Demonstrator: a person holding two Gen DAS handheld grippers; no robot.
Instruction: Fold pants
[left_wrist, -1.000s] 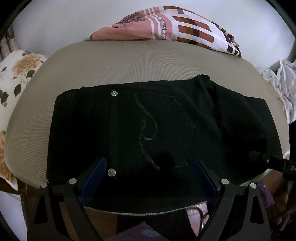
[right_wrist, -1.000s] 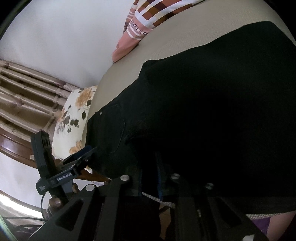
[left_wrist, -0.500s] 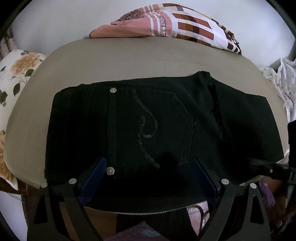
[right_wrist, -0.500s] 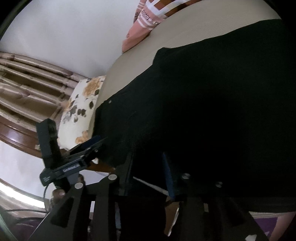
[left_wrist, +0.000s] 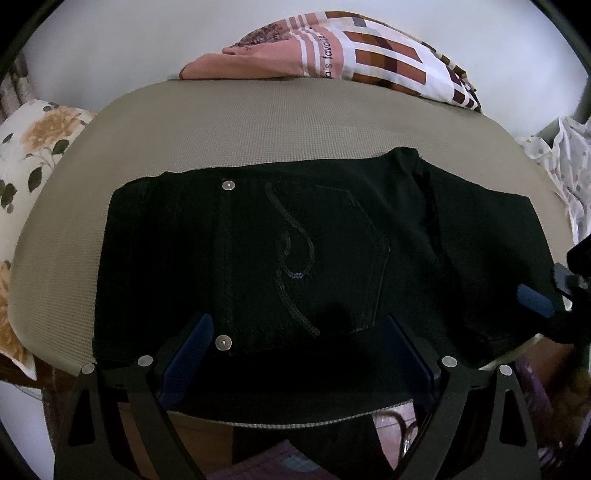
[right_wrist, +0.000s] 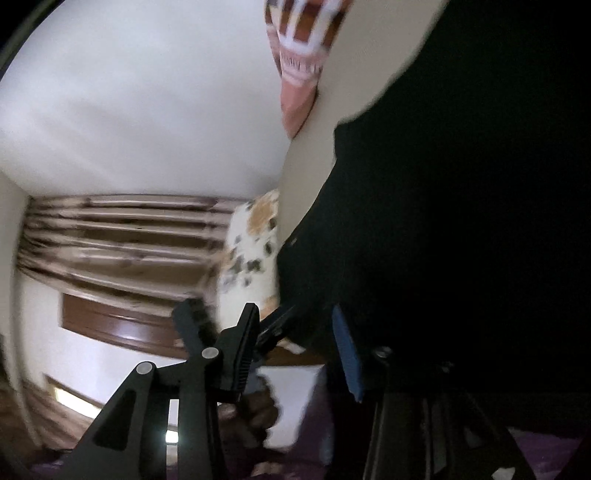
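Note:
Black pants (left_wrist: 295, 240) lie folded flat on a beige padded surface (left_wrist: 258, 129), back pocket with a sequin swirl facing up. My left gripper (left_wrist: 299, 343) stands wide open over the near edge of the pants, its blue pads (left_wrist: 192, 339) apart on either side of the pocket and not pressing. My right gripper (right_wrist: 291, 350) is at the right end of the pants (right_wrist: 443, 221). Its jaws are opening; the cloth edge sits beside the blue pad (right_wrist: 345, 354) without being pinched. In the left wrist view that gripper's blue pad (left_wrist: 535, 301) shows at the right edge.
A pink plaid cloth (left_wrist: 351, 48) lies at the far end of the padded surface by a white wall. A floral pillow (left_wrist: 33, 147) is on the left, a white patterned cloth (left_wrist: 569, 158) on the right. A striped curtain (right_wrist: 129, 236) hangs in the blurred right wrist view.
The right gripper's jaws have parted and let go of the pants edge, and it has swung and rolled toward the wall. The left gripper and the pants have stayed put.

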